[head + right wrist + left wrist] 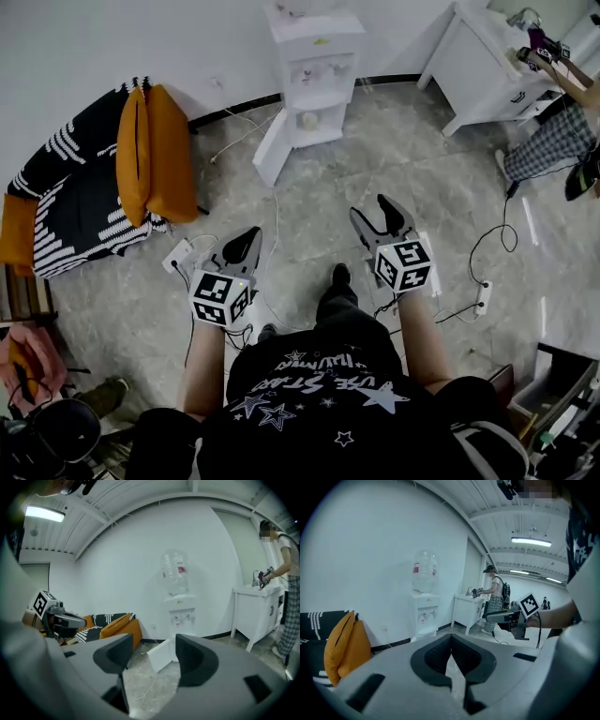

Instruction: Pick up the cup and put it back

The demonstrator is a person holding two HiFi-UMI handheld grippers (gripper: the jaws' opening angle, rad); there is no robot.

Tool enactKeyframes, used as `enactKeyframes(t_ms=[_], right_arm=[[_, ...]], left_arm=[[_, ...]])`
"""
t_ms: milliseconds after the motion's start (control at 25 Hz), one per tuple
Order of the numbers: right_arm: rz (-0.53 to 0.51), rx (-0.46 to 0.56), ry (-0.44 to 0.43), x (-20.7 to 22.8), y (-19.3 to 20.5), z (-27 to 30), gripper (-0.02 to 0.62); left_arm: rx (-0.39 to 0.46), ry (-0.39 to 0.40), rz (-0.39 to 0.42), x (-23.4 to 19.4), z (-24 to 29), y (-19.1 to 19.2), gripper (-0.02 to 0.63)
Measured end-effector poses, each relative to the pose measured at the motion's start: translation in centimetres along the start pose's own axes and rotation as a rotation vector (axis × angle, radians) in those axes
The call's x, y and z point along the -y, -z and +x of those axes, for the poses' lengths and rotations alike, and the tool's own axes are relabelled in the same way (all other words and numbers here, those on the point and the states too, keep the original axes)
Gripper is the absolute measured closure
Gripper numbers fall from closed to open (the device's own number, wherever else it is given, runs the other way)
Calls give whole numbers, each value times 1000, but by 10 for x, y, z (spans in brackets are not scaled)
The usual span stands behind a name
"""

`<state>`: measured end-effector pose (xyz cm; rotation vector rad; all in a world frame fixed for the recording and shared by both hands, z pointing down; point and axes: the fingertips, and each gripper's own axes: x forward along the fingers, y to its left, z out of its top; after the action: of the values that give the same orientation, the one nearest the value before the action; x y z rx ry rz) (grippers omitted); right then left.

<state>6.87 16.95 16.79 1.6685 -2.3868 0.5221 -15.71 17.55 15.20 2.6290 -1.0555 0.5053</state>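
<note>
A white water dispenser (314, 66) stands against the far wall, its lower door (272, 148) swung open. A small pale round thing (307, 120) sits in its lower compartment; I cannot tell whether it is the cup. My left gripper (249, 236) hangs over the floor well short of the dispenser, jaws shut with nothing between them; in the left gripper view the pads (440, 656) meet. My right gripper (377, 214) is level with it to the right, jaws open and empty. In the right gripper view the dispenser (180, 609) shows beyond the right gripper (152, 657).
A striped sofa with orange cushions (150, 150) is at the left. A white cabinet (487, 56) stands at the far right with a person (562, 131) beside it. Power strips (178, 253) and cables (497, 239) lie on the marble floor.
</note>
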Motion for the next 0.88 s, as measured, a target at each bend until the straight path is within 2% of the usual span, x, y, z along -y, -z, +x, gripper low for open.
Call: enactKeyframes(t_ms=[200, 400, 640, 880], right_arm=[[-10, -50, -86, 64, -7, 31, 319], [-7, -107, -129, 104, -1, 62, 322], [1, -150, -107, 137, 23, 107, 327], [-23, -204, -38, 186, 66, 164, 328]], left_arm=[[-12, -94, -31, 0, 62, -23, 597], [-38, -151, -80, -7, 98, -25, 597], [-78, -163, -94, -33, 150, -6, 597], [-94, -128, -116, -79, 249, 29, 597]])
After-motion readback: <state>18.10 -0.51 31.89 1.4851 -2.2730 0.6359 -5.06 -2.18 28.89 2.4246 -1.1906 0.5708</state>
